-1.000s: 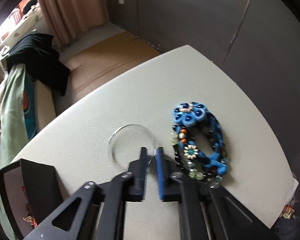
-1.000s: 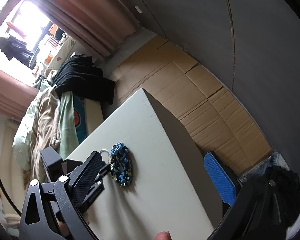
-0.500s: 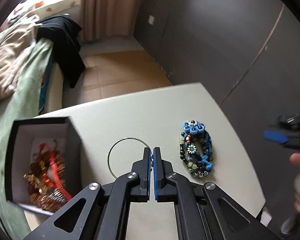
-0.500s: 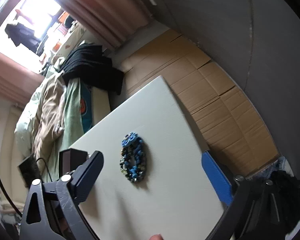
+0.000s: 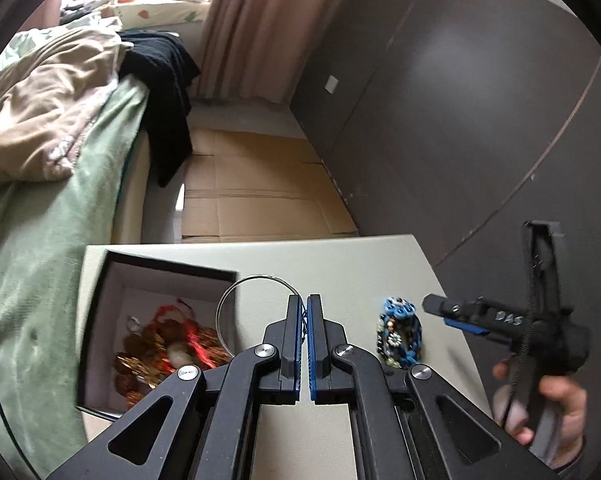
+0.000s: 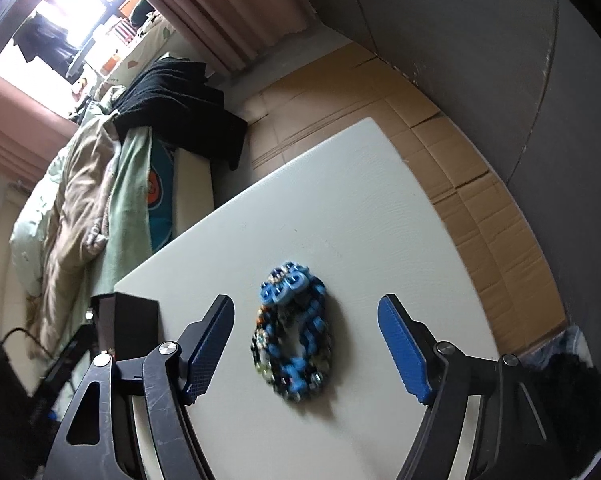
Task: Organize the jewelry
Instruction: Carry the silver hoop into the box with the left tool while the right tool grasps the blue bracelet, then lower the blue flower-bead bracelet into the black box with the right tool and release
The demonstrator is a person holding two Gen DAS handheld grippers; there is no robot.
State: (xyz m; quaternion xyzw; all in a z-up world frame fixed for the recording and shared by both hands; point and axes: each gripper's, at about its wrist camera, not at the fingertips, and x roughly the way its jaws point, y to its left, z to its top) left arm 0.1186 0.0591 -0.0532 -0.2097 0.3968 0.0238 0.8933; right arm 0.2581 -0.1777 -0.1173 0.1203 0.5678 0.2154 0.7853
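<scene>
- A pale table (image 6: 340, 200) stands beside a bed heaped with blankets, cardboard flattened on the floor past its far edge.
- The left gripper (image 5: 304, 312) is pressed together on a thin wire bangle (image 5: 236, 300), which hangs in the air with its loop partly over the near corner of the open jewelry box (image 5: 100, 312) — already holding red and gold pieces.
- The right gripper (image 6: 306, 344) is spread wide above the blue beaded bracelets (image 6: 292, 332), which lie in a pile on the table, not yet touched.
- Risks, as I judge them: the wire is slim and held at one point only, so it may swing, catch the box rim and fall outside.
- The bracelets are loose and stacked — closing off-centre could take only one strand and scatter or drag the rest.
</scene>
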